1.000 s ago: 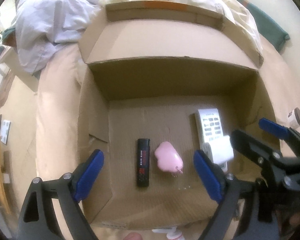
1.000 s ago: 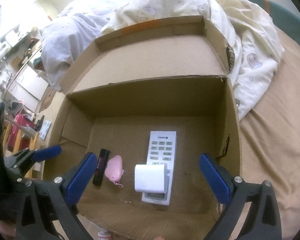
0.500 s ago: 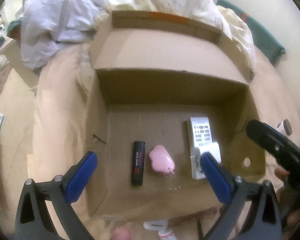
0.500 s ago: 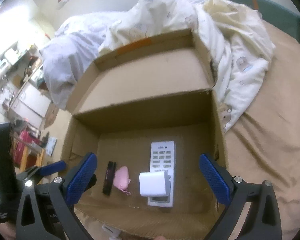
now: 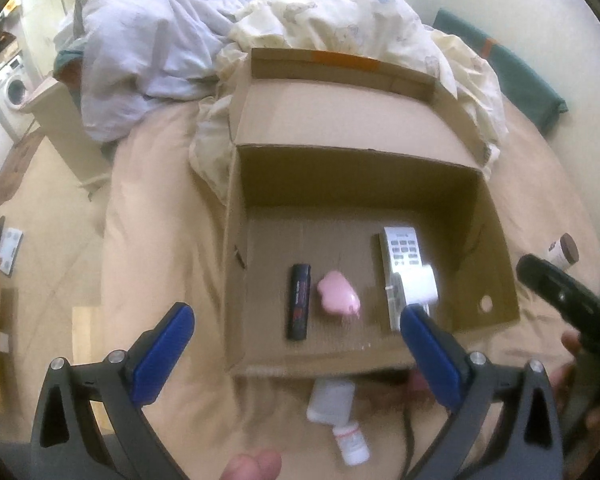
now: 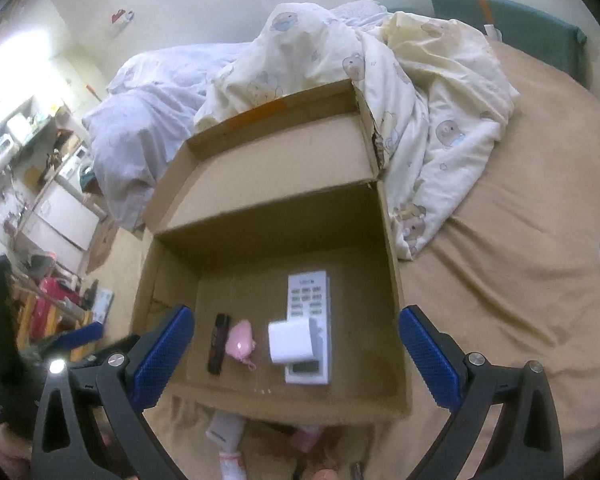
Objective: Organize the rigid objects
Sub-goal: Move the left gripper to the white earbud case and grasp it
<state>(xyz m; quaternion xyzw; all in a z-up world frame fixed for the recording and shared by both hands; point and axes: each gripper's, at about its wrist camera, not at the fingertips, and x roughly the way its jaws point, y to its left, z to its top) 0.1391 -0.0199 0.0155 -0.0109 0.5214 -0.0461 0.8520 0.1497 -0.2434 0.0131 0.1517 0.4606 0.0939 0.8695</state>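
Note:
An open cardboard box [image 5: 496, 240] [image 6: 392, 280] stands on the bed. Inside lie a black lighter [image 5: 299, 301] [image 6: 217, 343], a pink heart-shaped case [image 5: 337, 293] [image 6: 240, 339], a white remote [image 5: 400, 264] [image 6: 308, 312] and a white charger block [image 5: 420, 285] [image 6: 290, 343] resting on the remote. A white bottle [image 5: 336, 412] [image 6: 226, 438] lies on the bed in front of the box. My left gripper [image 5: 296, 360] and right gripper [image 6: 296, 356] are both open and empty, held above the box's near edge.
A rumpled cream duvet [image 6: 420, 92] and a pale blue one [image 5: 140, 40] lie behind the box. A small jar with a brown lid [image 5: 562, 250] stands on the sheet right of the box. A green cushion [image 6: 520, 20] lies at the far right.
Both grippers have pulled back and up from the box; the whole box and the bottle in front of it now show. The items inside have not moved.

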